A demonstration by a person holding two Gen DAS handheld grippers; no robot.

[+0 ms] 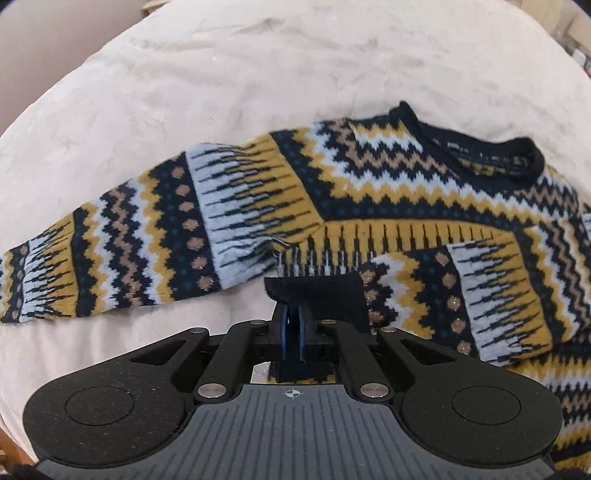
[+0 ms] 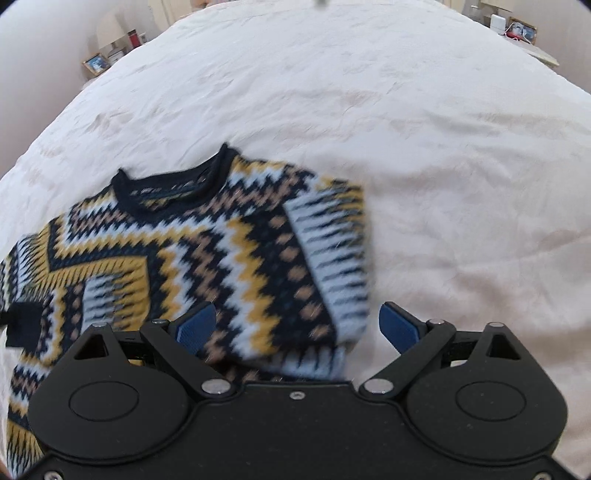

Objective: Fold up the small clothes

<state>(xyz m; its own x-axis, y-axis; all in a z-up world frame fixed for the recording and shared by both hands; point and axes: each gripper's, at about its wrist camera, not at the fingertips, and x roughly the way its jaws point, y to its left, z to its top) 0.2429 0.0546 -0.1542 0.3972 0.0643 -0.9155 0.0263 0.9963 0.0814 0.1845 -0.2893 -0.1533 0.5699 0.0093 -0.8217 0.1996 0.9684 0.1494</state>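
A small knitted sweater [image 1: 388,192] with navy, yellow, white and tan zigzags lies on a cream bedspread [image 1: 221,74]. One sleeve [image 1: 110,243] lies stretched out to the left. The other sleeve is folded across the body, and its black cuff [image 1: 317,295] sits between my left gripper's blue pads. My left gripper [image 1: 292,321] is shut on that cuff. In the right wrist view the sweater [image 2: 207,251] fills the lower left, with its folded right edge between the fingers. My right gripper [image 2: 297,326] is open above that edge and holds nothing.
The cream bedspread [image 2: 406,129] spreads far beyond and to the right of the sweater. Picture frames and small items stand on furniture at the far left [image 2: 96,63] and far right [image 2: 517,31] of the bed.
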